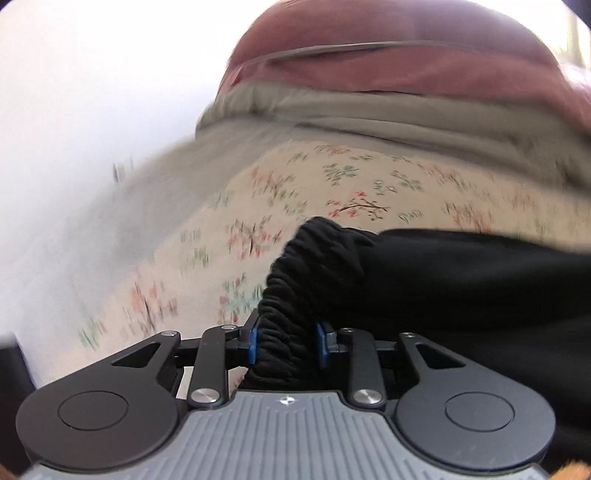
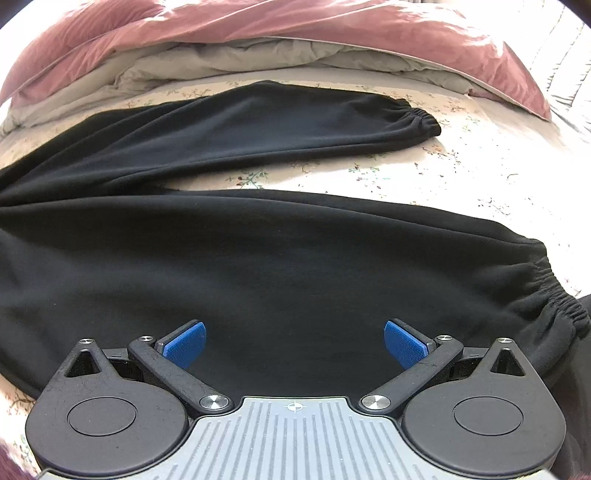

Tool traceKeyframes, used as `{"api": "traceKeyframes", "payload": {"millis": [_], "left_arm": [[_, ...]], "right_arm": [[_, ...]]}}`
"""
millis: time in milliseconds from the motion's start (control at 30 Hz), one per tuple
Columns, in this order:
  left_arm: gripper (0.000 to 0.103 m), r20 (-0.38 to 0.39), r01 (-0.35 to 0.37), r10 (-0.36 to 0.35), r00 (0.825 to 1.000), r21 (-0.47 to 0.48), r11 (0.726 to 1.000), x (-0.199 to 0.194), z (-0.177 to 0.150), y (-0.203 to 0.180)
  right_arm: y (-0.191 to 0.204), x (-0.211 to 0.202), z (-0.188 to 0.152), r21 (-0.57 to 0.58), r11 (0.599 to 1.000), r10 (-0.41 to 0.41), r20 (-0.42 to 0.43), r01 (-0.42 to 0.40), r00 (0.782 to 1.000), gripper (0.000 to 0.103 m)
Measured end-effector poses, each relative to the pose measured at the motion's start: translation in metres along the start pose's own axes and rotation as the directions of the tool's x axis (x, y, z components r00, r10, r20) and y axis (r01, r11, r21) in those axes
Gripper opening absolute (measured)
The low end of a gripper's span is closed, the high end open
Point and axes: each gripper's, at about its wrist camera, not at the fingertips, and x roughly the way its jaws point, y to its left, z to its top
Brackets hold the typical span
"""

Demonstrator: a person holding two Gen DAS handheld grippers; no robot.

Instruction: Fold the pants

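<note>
Black pants (image 2: 258,266) lie spread on a floral bedsheet (image 2: 369,173), both legs running to the right. The far leg ends in an elastic cuff (image 2: 424,122) and the near leg in another cuff (image 2: 554,295). My right gripper (image 2: 293,343) hangs open just over the near leg, with its blue pads (image 2: 184,343) wide apart and nothing between them. In the left wrist view my left gripper (image 1: 288,341) is shut on the bunched, ribbed waistband (image 1: 314,266) of the pants (image 1: 461,280), and its blue pads (image 1: 253,341) press on both sides of it.
A pink duvet (image 2: 332,26) and a grey blanket (image 2: 221,62) are heaped along the far side of the bed. A white wall (image 1: 74,110) rises left of the bed. Bare floral sheet (image 1: 332,177) lies between the pants and the bedding.
</note>
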Motion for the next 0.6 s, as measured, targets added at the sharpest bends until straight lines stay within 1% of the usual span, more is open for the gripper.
{"api": "traceKeyframes", "payload": {"millis": [33, 100, 167, 233, 267, 400, 467, 500, 533, 567, 600], "left_arm": [[0.032, 0.013, -0.009, 0.009, 1.000, 0.011, 1.000, 0.000, 0.000, -0.002], [0.031, -0.003, 0.009, -0.009, 1.000, -0.037, 0.999, 0.005, 0.001, 0.004], [0.030, 0.001, 0.014, -0.014, 1.000, -0.046, 0.999, 0.007, 0.002, 0.007], [0.027, 0.025, -0.006, 0.007, 1.000, -0.034, 0.999, 0.005, 0.005, 0.006], [0.027, 0.033, -0.012, 0.014, 0.999, -0.047, 0.999, 0.005, 0.007, 0.007], [0.027, 0.030, -0.021, 0.024, 0.999, -0.078, 0.997, 0.007, 0.010, 0.006], [0.027, 0.028, -0.036, 0.038, 0.999, -0.045, 0.998, 0.009, 0.003, -0.002], [0.029, 0.021, -0.048, 0.048, 0.999, 0.006, 0.999, 0.011, -0.003, -0.011], [0.034, 0.044, -0.083, 0.081, 0.996, 0.061, 0.995, 0.010, -0.009, -0.020], [0.036, 0.081, -0.114, 0.106, 0.991, 0.103, 0.988, 0.005, -0.014, -0.027], [0.039, 0.095, -0.112, 0.101, 0.990, 0.117, 0.987, 0.002, -0.016, -0.028]], "right_arm": [[0.002, 0.002, 0.000, -0.007, 1.000, 0.001, -0.005, -0.001, 1.000, 0.103], [0.005, 0.004, 0.001, -0.025, 1.000, -0.007, -0.011, 0.007, 1.000, 0.103], [0.005, 0.003, 0.002, -0.026, 1.000, -0.011, -0.007, 0.011, 1.000, 0.103], [0.003, 0.002, 0.002, -0.019, 1.000, -0.007, -0.002, 0.007, 1.000, 0.103], [0.003, 0.001, 0.001, -0.016, 1.000, -0.009, -0.002, 0.009, 1.000, 0.103], [0.002, 0.000, 0.002, -0.013, 1.000, -0.009, 0.001, 0.009, 1.000, 0.103], [0.002, -0.002, 0.002, -0.009, 1.000, -0.004, 0.006, 0.004, 1.000, 0.103], [0.001, -0.002, 0.003, -0.005, 1.000, -0.002, 0.006, 0.002, 1.000, 0.103], [0.001, -0.002, 0.003, -0.002, 1.000, 0.001, 0.006, -0.001, 1.000, 0.103], [0.000, -0.001, 0.003, -0.002, 1.000, 0.004, 0.004, -0.004, 1.000, 0.103], [0.001, 0.000, 0.004, -0.004, 1.000, 0.004, -0.001, -0.004, 1.000, 0.103]]}}
